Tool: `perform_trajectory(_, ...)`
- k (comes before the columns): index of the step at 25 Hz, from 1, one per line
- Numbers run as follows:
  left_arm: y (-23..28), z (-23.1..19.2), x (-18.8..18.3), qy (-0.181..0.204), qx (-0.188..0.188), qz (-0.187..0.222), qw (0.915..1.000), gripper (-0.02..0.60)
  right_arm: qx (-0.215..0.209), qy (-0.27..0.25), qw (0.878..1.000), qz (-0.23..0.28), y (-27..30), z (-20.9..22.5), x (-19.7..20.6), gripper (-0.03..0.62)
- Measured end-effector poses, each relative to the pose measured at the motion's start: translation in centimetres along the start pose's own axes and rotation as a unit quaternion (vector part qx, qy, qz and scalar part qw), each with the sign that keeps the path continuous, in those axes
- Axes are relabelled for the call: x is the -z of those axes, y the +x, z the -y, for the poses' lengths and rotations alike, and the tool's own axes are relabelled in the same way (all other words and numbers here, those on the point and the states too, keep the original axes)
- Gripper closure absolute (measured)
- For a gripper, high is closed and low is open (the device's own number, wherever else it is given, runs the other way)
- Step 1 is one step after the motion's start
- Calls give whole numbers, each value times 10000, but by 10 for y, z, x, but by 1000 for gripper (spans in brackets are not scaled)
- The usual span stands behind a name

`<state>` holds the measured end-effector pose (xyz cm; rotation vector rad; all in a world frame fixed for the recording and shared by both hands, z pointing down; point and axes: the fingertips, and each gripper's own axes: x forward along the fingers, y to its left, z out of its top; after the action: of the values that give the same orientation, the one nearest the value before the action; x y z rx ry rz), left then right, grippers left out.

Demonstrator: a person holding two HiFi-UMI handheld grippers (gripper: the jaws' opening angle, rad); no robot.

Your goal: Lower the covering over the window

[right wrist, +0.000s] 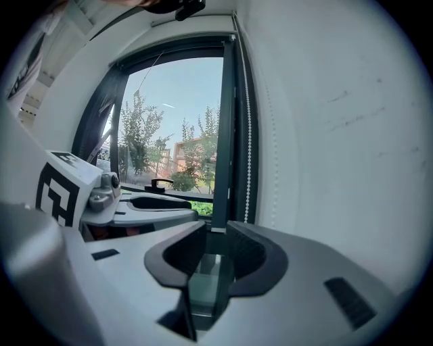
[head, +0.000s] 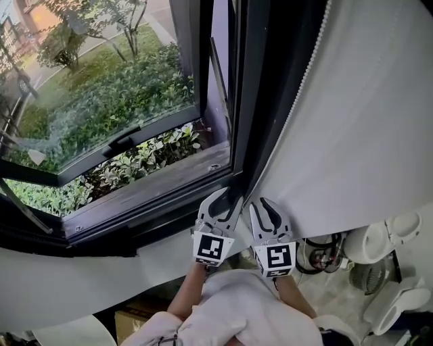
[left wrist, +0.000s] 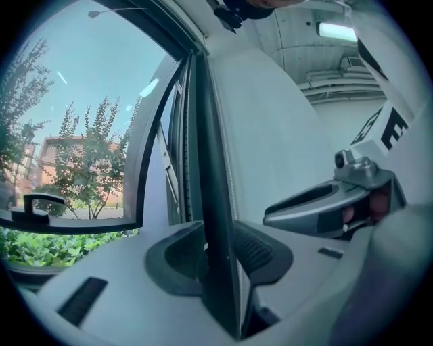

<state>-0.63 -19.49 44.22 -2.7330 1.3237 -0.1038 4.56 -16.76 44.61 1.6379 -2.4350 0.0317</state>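
Nearest, pale sleeves [head: 250, 311] low in the head view, forearms reaching toward the window. Just ahead, left hand-held gripper [head: 223, 199] and right hand-held gripper [head: 266, 205] side by side, close but apart. Both tipped at the lower right corner of the dark window frame [head: 247, 81], just above the sill [head: 155, 186].

Left jaws spread, the frame's upright post lined up with their gap; contact with the pads not clear. Right jaws spread too, nothing pinched, aimed at the same post from its right.

Bead chain [right wrist: 247, 135] hanging along the post's right edge, between frame and white wall [head: 365, 121]. Blind not over the glass: pane bare up to the frame's top edge, with a thin pale rail [right wrist: 196, 20] above it; rolled blind or not, impossible to say.

Sash [head: 162, 128] swung outward, black handle [head: 123, 142] on its lower edge, shrubs [head: 135, 74] beyond. White rounded appliances [head: 382, 240] on the floor at far right.
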Motion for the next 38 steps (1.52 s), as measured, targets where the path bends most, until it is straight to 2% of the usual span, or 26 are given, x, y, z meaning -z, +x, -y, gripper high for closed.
perform_trajectory(17,47,13,11,-18,252,-72,9997,443,246,13,9997,-86,-11,6,6,503)
perform_trajectory(28,76,23,20,3,323,-260,9991,397,465,69,9988,-110,-23,13,8,503)
perform_trajectory(35,88,15,29,-13,-127,-412,9991,396,580,88,9982,-108,-34,15,10,503)
perform_trajectory(38,89,11,30,-14,-321,-445,9985,449,625,109,9979,-119,-39,17,12,503)
